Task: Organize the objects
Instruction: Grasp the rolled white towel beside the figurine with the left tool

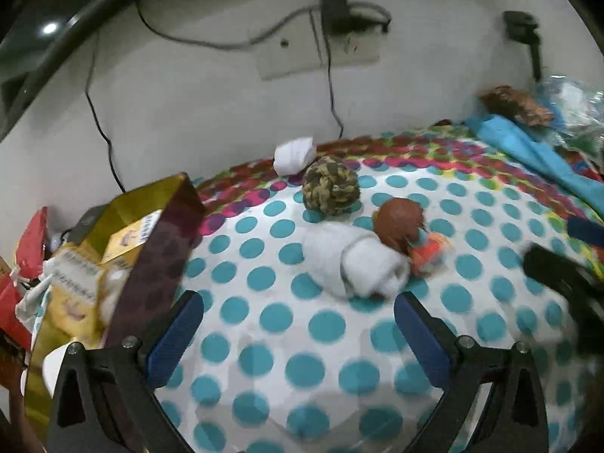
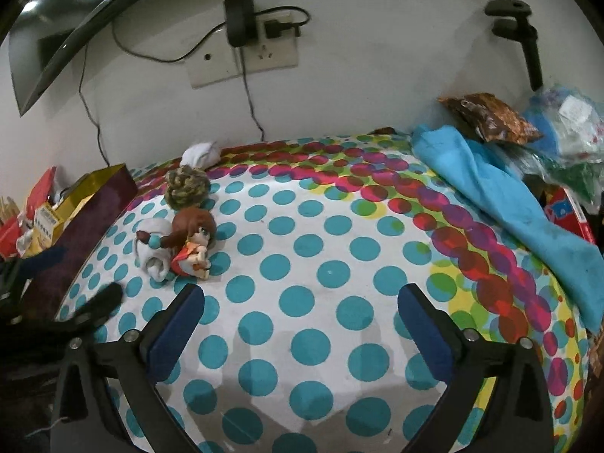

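Far left, at edge of polka-dot table [image 2: 332, 271]: gold & maroon box [image 2: 102, 185] w/ packets inside. Right of it, toward far-left of cloth: white sock roll [image 2: 200, 155] farthest, camo rope ball [image 2: 187, 185] just nearer, then brown-haired doll [image 2: 192, 243] lying against grey sock roll [image 2: 154, 255]; blue cloth [image 2: 502, 196] & snack bag [image 2: 490, 117] far right. Left gripper [image 1: 298, 313] fingers spread wide, nothing held, grey roll just beyond tips; right gripper [image 2: 302, 309] fingers wide apart too, empty, over bare cloth.
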`<state>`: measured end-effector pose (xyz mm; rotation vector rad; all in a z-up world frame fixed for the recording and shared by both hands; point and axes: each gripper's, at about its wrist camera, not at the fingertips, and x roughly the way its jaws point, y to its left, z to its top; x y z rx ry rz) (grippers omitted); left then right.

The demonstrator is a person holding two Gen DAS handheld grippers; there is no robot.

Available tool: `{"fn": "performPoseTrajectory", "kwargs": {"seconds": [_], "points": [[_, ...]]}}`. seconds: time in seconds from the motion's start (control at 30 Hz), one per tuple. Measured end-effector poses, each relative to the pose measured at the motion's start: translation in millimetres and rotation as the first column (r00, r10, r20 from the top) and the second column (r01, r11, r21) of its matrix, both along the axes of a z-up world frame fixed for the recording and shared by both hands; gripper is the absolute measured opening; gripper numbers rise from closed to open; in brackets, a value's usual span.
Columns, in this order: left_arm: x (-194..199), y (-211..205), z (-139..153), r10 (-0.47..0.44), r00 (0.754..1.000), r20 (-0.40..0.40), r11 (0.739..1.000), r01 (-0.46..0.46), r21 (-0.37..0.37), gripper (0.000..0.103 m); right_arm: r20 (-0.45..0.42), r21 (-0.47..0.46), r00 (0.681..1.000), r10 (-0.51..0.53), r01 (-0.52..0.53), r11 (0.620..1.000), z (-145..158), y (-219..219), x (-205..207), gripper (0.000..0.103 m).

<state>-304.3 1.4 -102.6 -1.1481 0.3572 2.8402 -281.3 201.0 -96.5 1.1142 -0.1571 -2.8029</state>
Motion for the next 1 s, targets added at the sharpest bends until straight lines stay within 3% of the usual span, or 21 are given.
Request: {"fn": "performPoseTrajectory", "kwargs": {"seconds": [0.17,0.5,0.67,0.77,1.0], "points": [[-29.4,-3.5,-4.6,0.005,0.999,0.042,0.998,-0.008,0.063,0.103,0.052,-0.033,0.999,0.009,-0.007,0.999,-6.7,3.9,-8.4,0.103],[-64.5,8.9,-14.8,-0.032,0.994,0.101,0.998,0.026,0.061,0.103,0.042,-0.045,0.999,0.032,-0.030,0.999,-5.5,2.7,-6.1,0.103],[-62.2,19.5,-14.6,-0.085,0.991,0.107,0.993,0.076,0.087,0.062,0.044,-0.045,0.998,0.033,-0.031,0.998,-6.0,2.5,-6.6,0.103],[-59.9,26.8,-12.9,-0.089,0.991,0.097,0.995,0.085,0.051,0.059,0.045,-0.044,0.998,0.033,-0.031,0.999,-5.9,2.6,-6.6,0.103],[-44.1,19.4,-8.3,-0.062,0.996,0.070,0.997,0.058,0.054,0.047,0.046,-0.039,0.999,0.029,-0.027,0.999,-5.8,2.2,-7.0,0.103]]}}
